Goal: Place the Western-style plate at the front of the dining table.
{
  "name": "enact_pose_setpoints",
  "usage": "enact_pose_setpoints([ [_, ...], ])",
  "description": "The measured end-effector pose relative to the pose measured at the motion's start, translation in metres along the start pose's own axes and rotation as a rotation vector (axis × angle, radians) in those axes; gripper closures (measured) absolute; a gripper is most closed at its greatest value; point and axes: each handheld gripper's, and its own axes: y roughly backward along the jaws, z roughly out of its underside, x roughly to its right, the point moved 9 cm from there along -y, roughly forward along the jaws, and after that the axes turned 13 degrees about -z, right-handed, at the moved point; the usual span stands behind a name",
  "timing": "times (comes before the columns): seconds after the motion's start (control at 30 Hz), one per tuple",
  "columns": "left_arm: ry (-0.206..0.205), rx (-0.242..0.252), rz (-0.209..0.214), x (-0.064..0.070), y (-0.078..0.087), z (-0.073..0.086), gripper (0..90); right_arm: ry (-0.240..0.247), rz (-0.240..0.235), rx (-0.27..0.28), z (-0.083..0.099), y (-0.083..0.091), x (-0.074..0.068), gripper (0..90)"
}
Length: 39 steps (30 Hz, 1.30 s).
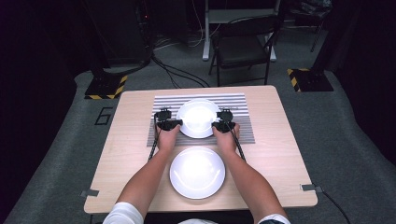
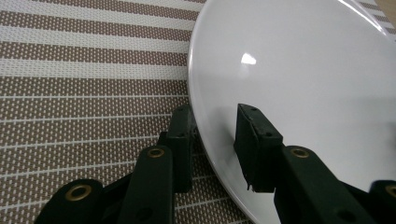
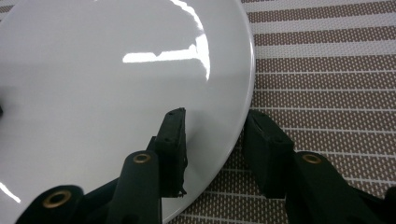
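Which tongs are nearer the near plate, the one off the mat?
Roughly equal. Left tongs straddle the far plate's left rim, right tongs its right rim, both just beyond the near plate.

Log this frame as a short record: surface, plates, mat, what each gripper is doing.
surface: wooden table
mat: striped placemat at the far middle of the table
far plate: white plate on the placemat, empty
near plate: white plate on bare wood, empty
left gripper: jaws straddle the far plate's left rim, one above, one below
right gripper: jaws straddle its right rim likewise
grip: closure on the rim unclear
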Motion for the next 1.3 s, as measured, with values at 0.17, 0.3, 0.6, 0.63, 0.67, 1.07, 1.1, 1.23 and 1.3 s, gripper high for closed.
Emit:
enact_pose_setpoints([
  [0.17, 0.002, -0.018, 0.005, 0.001, -0.003, 0.002, 64.2, -0.03, -0.013, -0.013, 0.002, -0.003, 0.002, 56.7],
  [0.3, -0.019, -0.021, -0.001, 0.002, -0.002, 0.002, 62.9, -0.005, 0.0, -0.025, 0.004, -0.003, -0.001, 53.1],
  [0.6, -0.029, -0.025, 0.019, 0.005, -0.001, 0.003, 52.9, -0.002, -0.014, -0.03, 0.005, -0.001, 0.001, 50.1],
  [0.63, -0.03, -0.027, 0.019, 0.005, 0.0, 0.003, 52.8, -0.015, -0.013, -0.033, 0.005, 0.0, 0.001, 50.0],
  [0.67, -0.042, -0.022, 0.019, 0.004, 0.001, 0.003, 52.7, -0.002, -0.012, -0.025, 0.005, 0.001, 0.003, 49.7],
  [1.07, -0.064, 0.02, 0.023, 0.004, 0.018, -0.003, 49.4, 0.024, -0.033, 0.008, 0.0, 0.022, 0.002, 48.1],
  [1.1, -0.064, 0.02, 0.023, 0.004, 0.018, -0.003, 49.2, 0.026, -0.043, 0.017, -0.001, 0.025, 0.0, 48.1],
  [1.23, -0.066, 0.036, 0.028, 0.001, 0.025, -0.004, 48.7, 0.047, -0.06, 0.024, -0.003, 0.032, -0.006, 48.0],
  [1.3, -0.071, 0.038, 0.038, 0.001, 0.031, -0.004, 48.3, 0.047, -0.07, 0.033, -0.004, 0.037, -0.008, 48.0],
])
